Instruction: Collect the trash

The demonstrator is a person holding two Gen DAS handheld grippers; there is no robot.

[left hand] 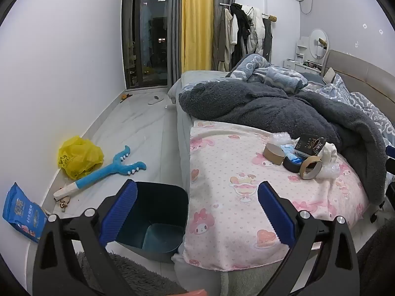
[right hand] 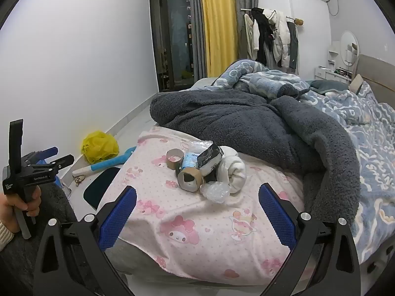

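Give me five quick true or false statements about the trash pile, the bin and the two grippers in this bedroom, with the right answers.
1. The dark blue plastic bin stands on the floor beside the bed. True.
2. The right gripper is shut on a cardboard tape roll. False: its jaws are wide open and hold nothing.
3. The brown cardboard tape rolls lie on the pink cartoon-print blanket. True.
4. The crumpled yellow plastic bag is inside the bin. False: it lies on the floor by the wall.
5. The left gripper holds the clear bubble wrap. False: it is open and empty.
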